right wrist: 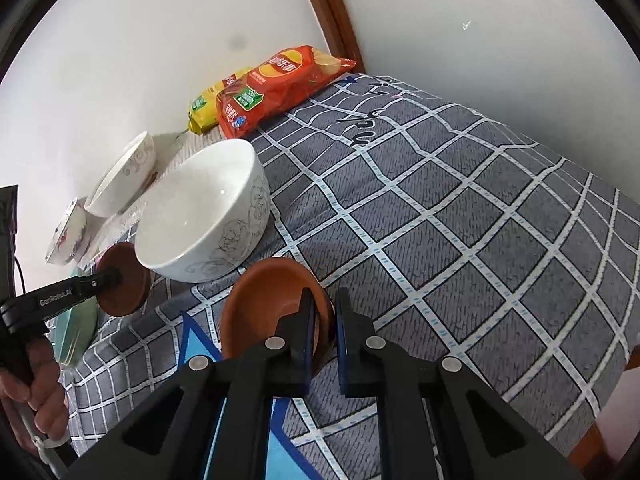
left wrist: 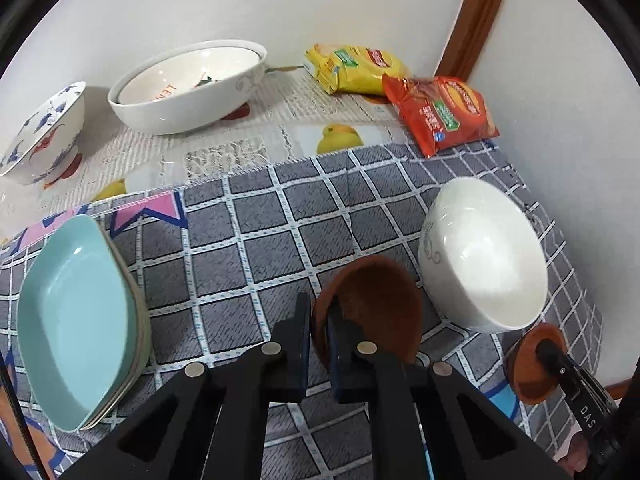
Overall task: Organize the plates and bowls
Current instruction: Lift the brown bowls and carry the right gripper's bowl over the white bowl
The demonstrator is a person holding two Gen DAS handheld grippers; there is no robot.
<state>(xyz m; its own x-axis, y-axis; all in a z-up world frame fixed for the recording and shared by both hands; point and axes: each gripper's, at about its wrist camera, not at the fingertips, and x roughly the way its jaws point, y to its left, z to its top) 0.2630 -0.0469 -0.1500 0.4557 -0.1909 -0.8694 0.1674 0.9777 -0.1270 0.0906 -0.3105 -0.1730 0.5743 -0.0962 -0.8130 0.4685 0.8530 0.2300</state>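
From the left wrist camera, the left gripper [left wrist: 320, 320] has its jaws pinched onto the rim of a small brown dish [left wrist: 372, 304], one pad inside the rim and one outside. The dish sits tilted over a grey checked cloth [left wrist: 248, 240]. Just right of it stands a white bowl [left wrist: 486, 256] on the same cloth. At the left edge lies a pale blue dish [left wrist: 76, 320], stacked on another of the same shape. Further back, near the wall, are a large white bowl [left wrist: 188, 88] with a second bowl nested inside, a blue-patterned bowl [left wrist: 44, 132], a yellow snack bag [left wrist: 352, 68] and a red snack bag [left wrist: 440, 112]. At the lower right the right gripper [left wrist: 550, 350] grips a second brown dish [left wrist: 534, 364].

From the right wrist camera, the right gripper [right wrist: 325, 312] is clamped on the near rim of its brown dish [right wrist: 268, 300] — the dish rests low over the grey cloth [right wrist: 460, 220], just in front of the white bowl [right wrist: 204, 208]. To the left, a hand [right wrist: 40, 392] holds the left gripper [right wrist: 114, 276], closed on the other brown dish [right wrist: 128, 284]. Both snack bags [right wrist: 276, 88] lie by the wall.
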